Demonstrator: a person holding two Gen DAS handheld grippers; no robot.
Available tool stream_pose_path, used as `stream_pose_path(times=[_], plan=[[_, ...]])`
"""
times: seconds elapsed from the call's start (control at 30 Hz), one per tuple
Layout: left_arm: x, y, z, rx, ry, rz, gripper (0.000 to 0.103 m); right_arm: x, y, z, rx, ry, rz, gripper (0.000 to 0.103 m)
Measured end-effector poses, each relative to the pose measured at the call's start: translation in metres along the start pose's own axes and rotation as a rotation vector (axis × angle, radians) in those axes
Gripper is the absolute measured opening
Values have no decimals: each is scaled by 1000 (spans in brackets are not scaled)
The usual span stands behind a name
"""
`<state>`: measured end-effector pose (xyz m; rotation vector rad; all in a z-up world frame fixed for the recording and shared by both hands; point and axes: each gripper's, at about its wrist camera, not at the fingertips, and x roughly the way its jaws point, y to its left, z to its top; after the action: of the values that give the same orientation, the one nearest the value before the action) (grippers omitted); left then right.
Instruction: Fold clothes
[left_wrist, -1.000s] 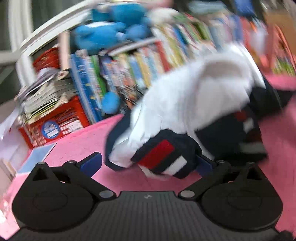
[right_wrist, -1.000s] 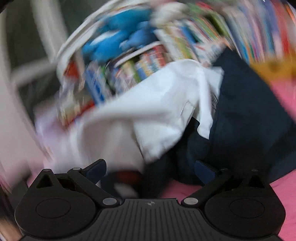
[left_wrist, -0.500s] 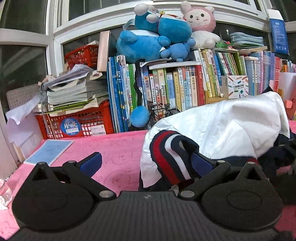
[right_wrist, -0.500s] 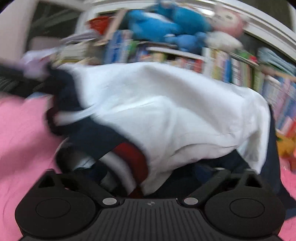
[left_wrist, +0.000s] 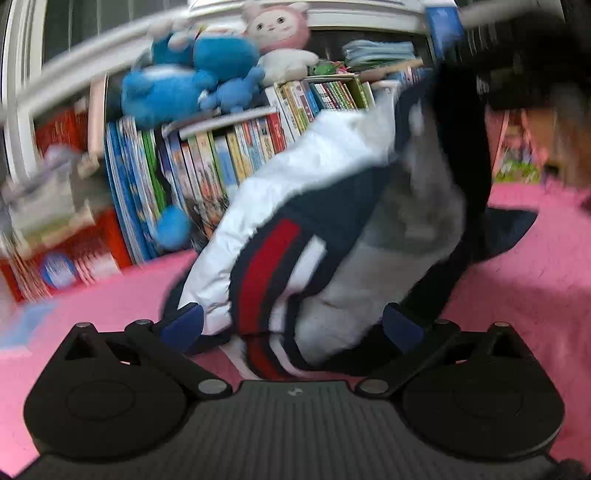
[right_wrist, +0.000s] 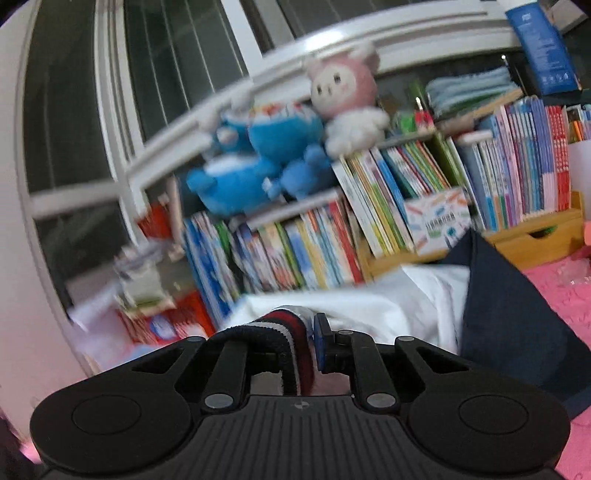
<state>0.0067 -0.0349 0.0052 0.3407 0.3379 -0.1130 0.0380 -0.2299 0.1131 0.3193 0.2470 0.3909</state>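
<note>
Up goes the right gripper (right_wrist: 295, 345) since a second ago — back then its fingers stood wide apart near the jacket, and now they are closing tight on the stripy cuff (right_wrist: 286, 326), which is red, white and dark blue. The cuff sits squeezed between the pads.

Far to the left stands a red basket (left_wrist: 79, 254) with papers on top. Next to it is a long row of books (left_wrist: 207, 162) on a shelf. On top of the books sit blue soft toys (left_wrist: 177, 88) and a pink and white soft toy (left_wrist: 277, 33).

In the middle, the jacket (left_wrist: 310, 184) — white inside, dark blue outside — is bunched up in a heap on the pink cloth (left_wrist: 517, 295) that covers the table. One part is pulled up high to the right. The left gripper (left_wrist: 291, 328) is wide open, with its blue pads on either side of a stripy band of the jacket; the pads do not squeeze it.

On the right, a dark blue flap of the jacket lies on the pink cloth.
</note>
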Motion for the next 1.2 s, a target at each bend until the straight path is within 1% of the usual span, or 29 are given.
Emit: stream_pose_path(times=[0.03,0.07,0.1,0.17,0.23,0.27,0.3,0.37,0.4,0.47,0.53,0.57,0.63,0.7,0.77,0.8,0.83,0.87,0.9,0.97,1.03,1.1,1.17,1.2], plan=[[2,-1,4,12,-6,51,103,-9,1,5,-10,-17,2,17],[3,3,9,1,-16,100,103,-18,1,10,-20,-34,5,17],[2,9,13,-26,-28,120,103,-29,0,13,-38,-45,-1,17],[-3,31,18,-131,-56,115,103,-48,-6,17,-68,-45,-24,17],[-12,51,21,-221,-74,109,103,-66,-17,12,-103,-32,-74,17],[-16,62,21,-261,-82,103,103,-74,-23,8,-126,-22,-106,18],[-20,65,21,-263,-81,104,103,-79,-28,0,-164,-2,-148,19],[-29,72,22,-258,-78,109,103,-85,-34,-19,-228,43,-215,25],[-32,70,20,-228,-68,126,103,-88,-37,-31,-263,71,-238,28],[-38,65,13,-143,-36,151,103,-95,-40,-53,-318,100,-281,29],[-46,61,5,-56,-18,179,103,-105,-41,-69,-325,97,-323,30],[-54,59,1,-21,-16,199,103,-110,-41,-73,-311,90,-329,31],[-73,66,0,-34,-19,190,103,-123,-42,-76,-273,67,-324,35],[-96,78,3,-98,-30,159,103,-141,-37,-71,-259,20,-313,37],[-111,87,1,-157,-31,134,103,-158,-28,-65,-269,-41,-318,43],[-117,91,-2,-185,-27,125,103,-165,-26,-65,-269,-63,-325,52],[-118,91,-8,-195,-11,120,103,-172,-24,-66,-269,-84,-333,57],[-115,89,-15,-194,22,123,103,-176,-24,-70,-255,-90,-341,58],[-111,87,-24,-192,56,127,103,-177,-26,-73,-243,-81,-347,59],[-103,79,-39,-187,121,132,103,-173,-32,-86,-232,-30,-377,59],[-105,76,-51,-202,159,126,103,-174,-35,-97,-247,16,-409,59],[-123,73,-52,-219,160,120,103,-188,-36,-99,-280,22,-434,59],[-153,71,-51,-229,118,76,103,-212,-34,-92,-299,-4,-448,60],[-162,71,-51,-216,111,63,103,-223,-35,-89,-298,-10,-449,62]])
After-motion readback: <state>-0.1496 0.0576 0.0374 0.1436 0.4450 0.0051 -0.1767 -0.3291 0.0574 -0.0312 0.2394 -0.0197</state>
